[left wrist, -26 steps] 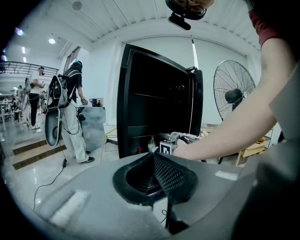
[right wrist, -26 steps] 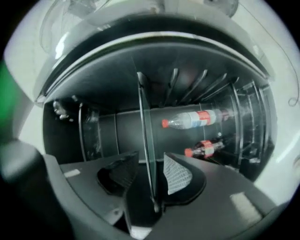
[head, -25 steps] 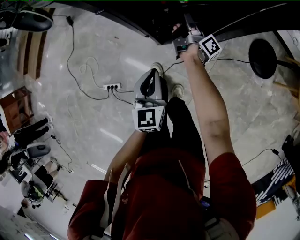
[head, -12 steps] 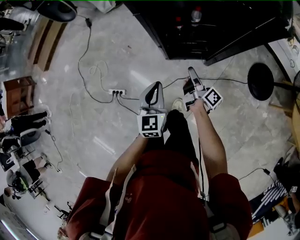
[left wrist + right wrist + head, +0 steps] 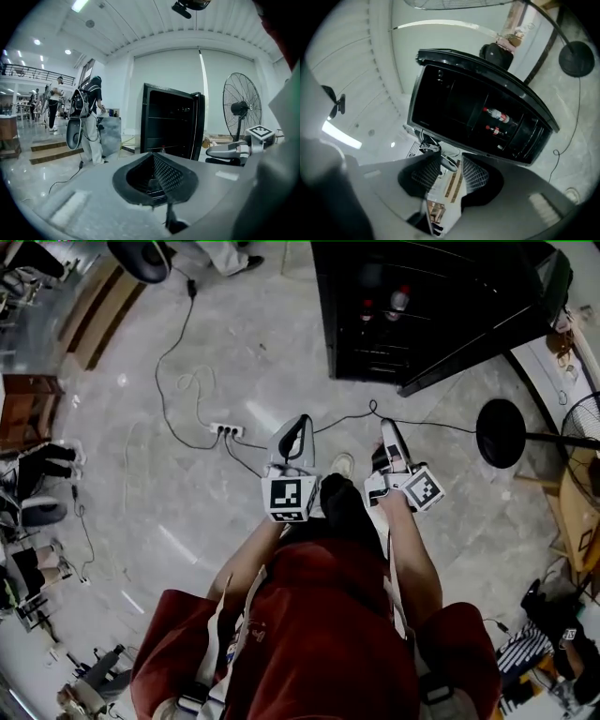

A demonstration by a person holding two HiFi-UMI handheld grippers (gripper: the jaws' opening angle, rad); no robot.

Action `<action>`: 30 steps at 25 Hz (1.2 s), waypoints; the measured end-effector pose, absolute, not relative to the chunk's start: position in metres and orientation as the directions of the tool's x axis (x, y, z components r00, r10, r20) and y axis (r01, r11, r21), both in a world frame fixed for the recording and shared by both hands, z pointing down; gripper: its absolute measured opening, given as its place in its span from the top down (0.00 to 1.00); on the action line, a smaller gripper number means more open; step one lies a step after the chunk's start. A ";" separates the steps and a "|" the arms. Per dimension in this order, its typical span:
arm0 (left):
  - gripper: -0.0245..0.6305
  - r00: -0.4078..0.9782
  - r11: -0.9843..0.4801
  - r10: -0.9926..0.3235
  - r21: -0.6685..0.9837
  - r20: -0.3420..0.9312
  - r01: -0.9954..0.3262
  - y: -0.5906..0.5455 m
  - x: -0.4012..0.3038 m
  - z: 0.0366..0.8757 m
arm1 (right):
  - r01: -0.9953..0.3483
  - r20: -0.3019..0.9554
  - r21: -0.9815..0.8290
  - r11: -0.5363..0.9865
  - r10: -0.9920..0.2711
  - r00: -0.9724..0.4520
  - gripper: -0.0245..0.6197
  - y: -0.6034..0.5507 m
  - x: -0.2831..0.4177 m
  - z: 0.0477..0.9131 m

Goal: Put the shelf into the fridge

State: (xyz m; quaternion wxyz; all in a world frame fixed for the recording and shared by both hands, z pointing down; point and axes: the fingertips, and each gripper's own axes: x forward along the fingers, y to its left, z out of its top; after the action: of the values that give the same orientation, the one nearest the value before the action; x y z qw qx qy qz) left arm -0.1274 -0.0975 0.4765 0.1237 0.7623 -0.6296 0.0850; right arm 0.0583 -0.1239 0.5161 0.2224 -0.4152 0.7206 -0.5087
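While left gripper and right gripper are held low at the waist, well apart from the open fridge, nothing is gripped. Left jaws are drawn together, empty; right jaws are parted, only the room seen between. No shelf is seen outside the fridge. Thin level shelves are made out within, bottles lower down. Shelf judged thin, stiff, light, likely slick and breakable; hold best taken at the front edge, mid-width, kept level.

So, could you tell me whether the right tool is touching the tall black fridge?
Apart. The head view shows a stretch of pale floor between the right tool and the tall black fridge.
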 end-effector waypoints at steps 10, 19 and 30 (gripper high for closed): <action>0.95 0.140 -0.139 -0.972 0.021 0.189 -0.990 -0.021 -0.156 0.392 | -0.705 0.118 -0.588 0.396 -0.820 -0.559 0.78 -0.065 0.047 0.414; 0.95 0.073 -0.075 -0.994 -0.026 0.078 -0.997 0.047 -0.184 0.312 | -0.838 0.059 -0.206 0.506 -0.848 -0.527 0.83 -0.008 0.028 0.312; 0.95 0.017 -0.012 -0.995 -0.056 -0.096 -0.998 0.101 -0.204 0.223 | -0.833 -0.137 -0.022 0.552 -0.827 -0.545 0.85 0.035 0.012 0.206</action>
State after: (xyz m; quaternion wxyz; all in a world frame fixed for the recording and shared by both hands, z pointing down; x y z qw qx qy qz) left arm -0.2043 0.1012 0.2233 -0.0535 0.7111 -0.7009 -0.0147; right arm 0.0117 0.0347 0.2060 0.0656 -0.4725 0.8786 0.0226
